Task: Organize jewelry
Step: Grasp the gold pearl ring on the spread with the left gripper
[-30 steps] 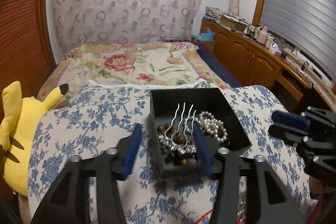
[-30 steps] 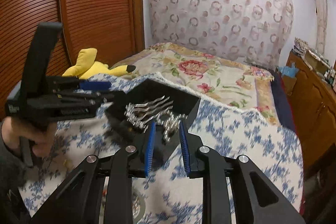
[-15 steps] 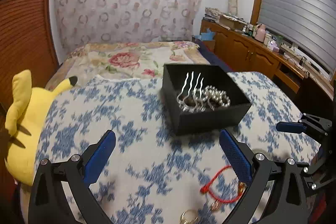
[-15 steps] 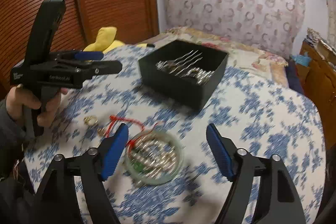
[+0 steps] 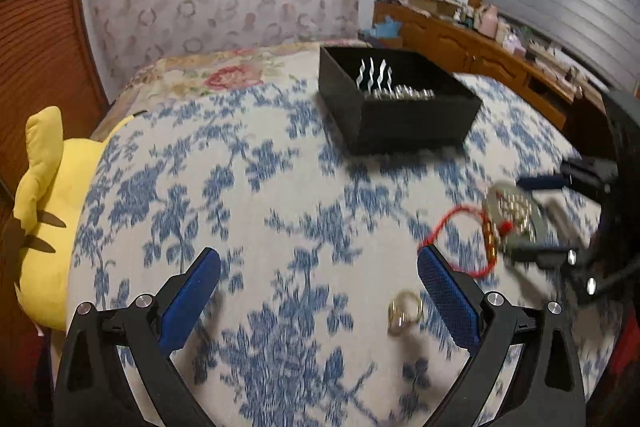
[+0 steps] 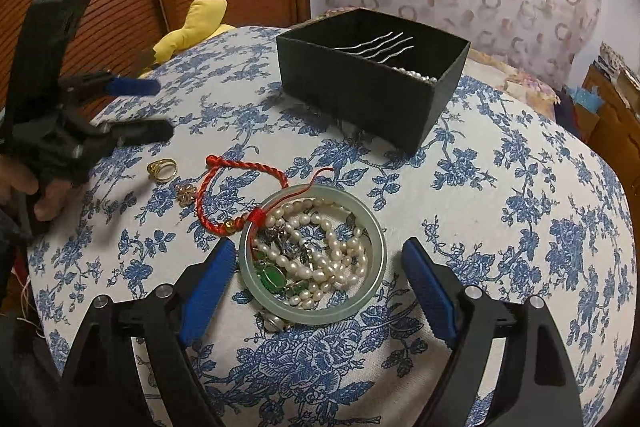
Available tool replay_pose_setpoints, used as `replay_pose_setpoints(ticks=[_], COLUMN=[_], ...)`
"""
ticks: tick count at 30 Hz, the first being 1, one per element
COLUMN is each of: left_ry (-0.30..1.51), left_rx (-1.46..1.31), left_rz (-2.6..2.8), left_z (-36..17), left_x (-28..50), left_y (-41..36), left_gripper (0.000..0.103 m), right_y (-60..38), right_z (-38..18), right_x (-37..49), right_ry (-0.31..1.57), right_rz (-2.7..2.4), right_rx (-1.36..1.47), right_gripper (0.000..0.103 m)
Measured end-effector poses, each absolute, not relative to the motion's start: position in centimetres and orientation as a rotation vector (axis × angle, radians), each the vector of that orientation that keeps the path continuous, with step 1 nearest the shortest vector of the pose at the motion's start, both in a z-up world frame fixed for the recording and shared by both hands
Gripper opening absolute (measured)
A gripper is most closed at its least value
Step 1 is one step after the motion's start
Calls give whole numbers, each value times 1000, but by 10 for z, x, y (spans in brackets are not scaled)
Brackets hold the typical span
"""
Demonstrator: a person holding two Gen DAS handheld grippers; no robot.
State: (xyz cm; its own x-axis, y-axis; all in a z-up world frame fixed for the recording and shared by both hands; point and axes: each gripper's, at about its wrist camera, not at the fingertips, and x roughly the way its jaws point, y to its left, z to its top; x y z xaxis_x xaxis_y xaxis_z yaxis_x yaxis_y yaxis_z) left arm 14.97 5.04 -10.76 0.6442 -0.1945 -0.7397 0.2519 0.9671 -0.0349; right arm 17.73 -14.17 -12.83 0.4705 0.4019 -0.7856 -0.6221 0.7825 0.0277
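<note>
We see both grippers spread wide and holding nothing. The left gripper [image 5: 318, 293] hovers over the blue floral tablecloth [image 5: 248, 195], blue pads apart, with a gold ring [image 5: 405, 311] on the cloth just inside its right finger; the ring is blurred in this view. In the right wrist view the same ring [image 6: 162, 169] lies near the left gripper [image 6: 150, 109], which a hand [image 6: 36, 195] holds at the left edge.

The right gripper [image 6: 316, 283] has its fingers either side of a pale green jade bangle [image 6: 314, 253] lying flat on the cloth; the pads are just beside it, not touching as far as we can tell. Inside the bangle we see a heap of pearl strands [image 6: 320, 251] and a green-stone piece [image 6: 274, 277]. A small silver item [image 6: 274, 323] pokes out at the bangle's near rim; we cannot tell what it is. A red cord bracelet [image 6: 240, 187] with a gold bead lies beside the bangle, its knot touching the bangle's rim. A small gold flower charm [image 6: 186, 193] sits between ring and cord.

A black open box [image 6: 360, 99] stands further back, well apart from the bangle, holding a silver wavy-pronged hair comb [image 6: 380, 47] and some pearls [image 6: 416, 75]. A yellow plush toy [image 5: 44, 211] sits at the cloth's left edge.
</note>
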Motion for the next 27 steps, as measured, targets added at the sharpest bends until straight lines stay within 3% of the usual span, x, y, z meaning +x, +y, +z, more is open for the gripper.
replay_pose_setpoints(ticks=[12,20,22,24,25,27], left_ry=[905,891,887,885,883,877], left_rx=[144,150,166,171,171,177], left_rz=[-315,-329,-324,-332,-337,-342], left_z=[-119,-116,-115,-114,-114,-114], left_x=[122,123,123,122,121,120], left_y=[35,21,18,15,13,12], left_gripper=[95,54,34,23,18,18], right_y=[-137,-137,-137,-137,-137,-137], right_z=[-132,-132,-132,-132,-132,-132], right_x=[177,177,177,176,176,176], right_ry=[877,877,876,876,877,877], right_rz=[621,617,617,617,617,617], right_rx=[-318,-319,-318,-319,-319,-318], right_gripper=[89,89,89,89,89,89])
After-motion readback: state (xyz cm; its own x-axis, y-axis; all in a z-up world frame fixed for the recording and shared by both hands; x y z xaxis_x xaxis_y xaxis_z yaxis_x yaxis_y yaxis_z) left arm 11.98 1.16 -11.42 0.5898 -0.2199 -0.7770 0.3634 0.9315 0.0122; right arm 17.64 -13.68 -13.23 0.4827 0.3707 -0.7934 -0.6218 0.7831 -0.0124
